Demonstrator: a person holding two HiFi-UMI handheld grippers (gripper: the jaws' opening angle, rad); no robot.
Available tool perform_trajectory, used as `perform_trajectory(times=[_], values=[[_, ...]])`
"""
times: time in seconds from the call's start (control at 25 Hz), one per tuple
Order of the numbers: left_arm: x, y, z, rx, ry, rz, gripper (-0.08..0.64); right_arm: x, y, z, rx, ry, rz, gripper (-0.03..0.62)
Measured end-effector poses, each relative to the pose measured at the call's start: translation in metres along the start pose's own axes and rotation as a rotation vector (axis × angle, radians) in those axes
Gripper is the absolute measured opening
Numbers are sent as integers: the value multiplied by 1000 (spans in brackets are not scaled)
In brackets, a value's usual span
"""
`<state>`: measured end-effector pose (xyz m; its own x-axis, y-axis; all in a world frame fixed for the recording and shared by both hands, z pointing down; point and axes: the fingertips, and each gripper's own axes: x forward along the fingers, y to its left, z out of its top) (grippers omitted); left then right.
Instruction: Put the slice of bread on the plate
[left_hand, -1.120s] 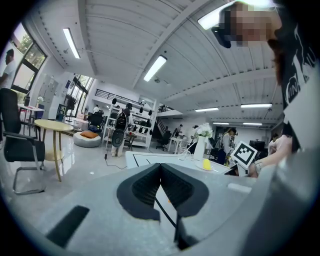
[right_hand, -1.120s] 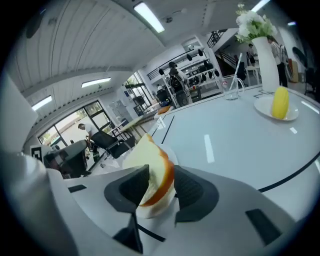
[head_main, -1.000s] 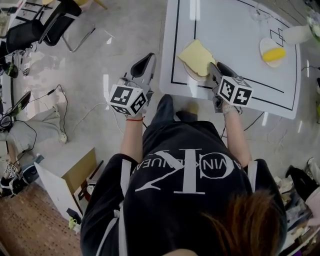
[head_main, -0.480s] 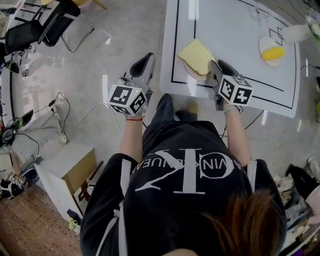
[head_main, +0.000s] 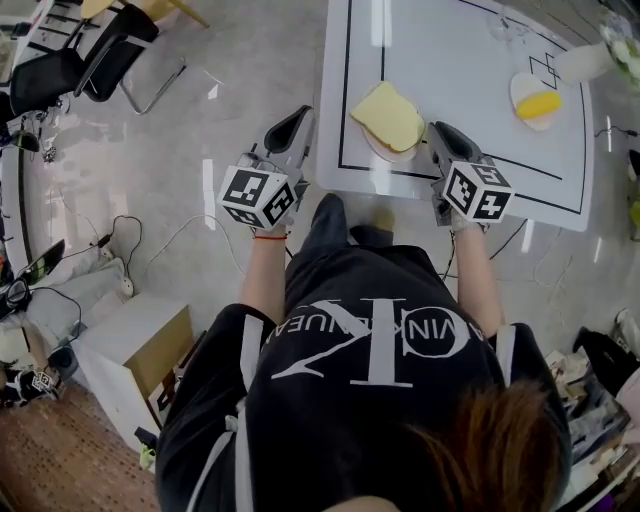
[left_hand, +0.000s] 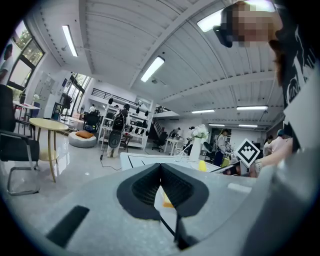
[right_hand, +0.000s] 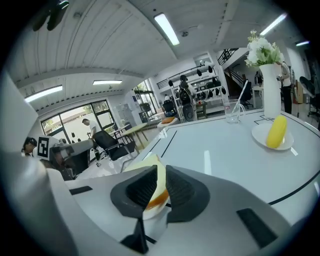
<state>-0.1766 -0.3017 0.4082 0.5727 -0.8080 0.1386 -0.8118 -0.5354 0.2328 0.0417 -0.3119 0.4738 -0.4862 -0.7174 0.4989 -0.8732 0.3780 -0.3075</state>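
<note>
A pale yellow slice of bread (head_main: 388, 113) lies flat on a small white plate (head_main: 384, 151) near the front edge of the white table (head_main: 470, 80). My right gripper (head_main: 437, 130) hovers just right of the plate, a little above it. Its jaws are closing to a narrow gap with nothing pinched. In the right gripper view the bread (right_hand: 150, 172) and the plate's rim (right_hand: 150, 214) show through that gap, beyond the right gripper (right_hand: 161, 176). My left gripper (head_main: 297, 118) hangs off the table's left side over the floor. Its jaws meet at the tips (left_hand: 160, 167) and hold nothing.
A second white plate with a yellow item (head_main: 538, 102) sits at the table's far right, near a glass (right_hand: 232, 111) and a white vase of flowers (right_hand: 270, 90). Black chairs (head_main: 90, 60), floor cables (head_main: 110, 215) and a white box (head_main: 130, 350) stand to the left.
The right gripper has drawn back and up from the bread's right edge, and its jaws have narrowed. The bread stays on the plate. The left gripper has hardly moved.
</note>
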Motion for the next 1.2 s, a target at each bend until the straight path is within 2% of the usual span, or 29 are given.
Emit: perform_trajectory(times=[0.16, 0.48, 0.84, 1.2], values=[[2, -3, 6, 12, -12, -2, 9, -13, 4, 16, -39, -75, 15, 2], [7, -2, 26, 74, -58, 43, 9, -33, 9, 52, -159, -215, 15, 2], [10, 3, 50, 97, -116, 93, 9, -56, 4, 88, -190, -372, 5, 2], [11, 1, 80, 146, -167, 110, 9, -67, 14, 113, -275, -440, 22, 2]])
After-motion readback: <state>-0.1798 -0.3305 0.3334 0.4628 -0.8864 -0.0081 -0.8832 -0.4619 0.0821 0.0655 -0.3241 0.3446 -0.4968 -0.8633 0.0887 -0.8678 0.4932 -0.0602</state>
